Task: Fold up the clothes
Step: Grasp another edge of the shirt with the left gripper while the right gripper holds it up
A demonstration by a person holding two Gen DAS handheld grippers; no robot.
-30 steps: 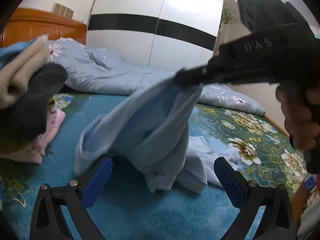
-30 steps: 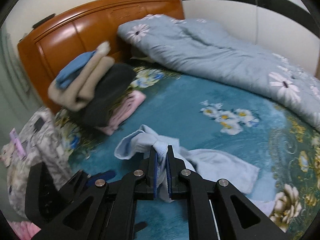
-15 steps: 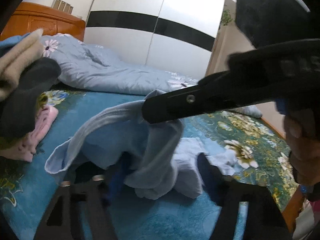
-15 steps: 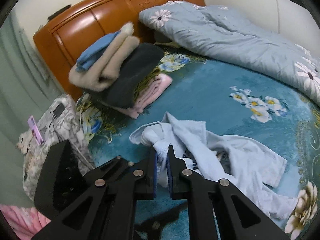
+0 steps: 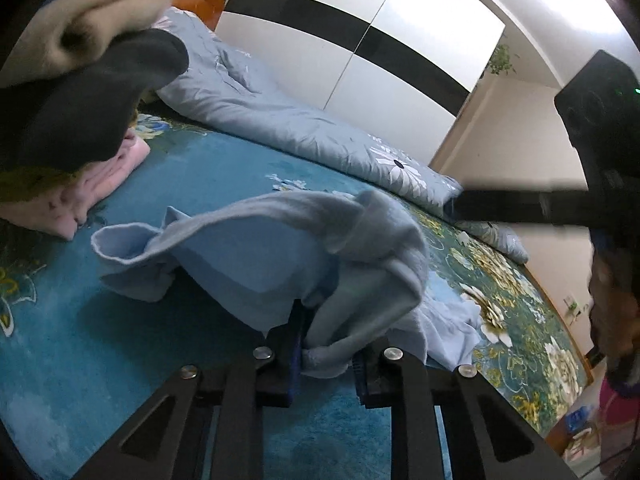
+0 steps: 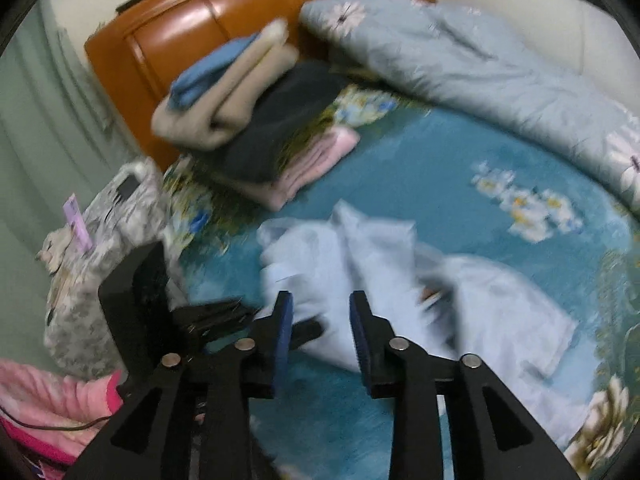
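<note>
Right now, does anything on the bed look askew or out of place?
Yes: the folded pile by the headboard is leaning, its beige and dark layers slumping over the pink one. The light blue garment lies crumpled on the bedspread, a bunch of it between the closing left claw.

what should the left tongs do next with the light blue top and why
Probably finish closing, then lift. The left tongs are closing with a bunched fold of the light blue top between the pads, while the right tongs are opening and hang above the cloth, so the crumpled top needs a new hold.
</note>
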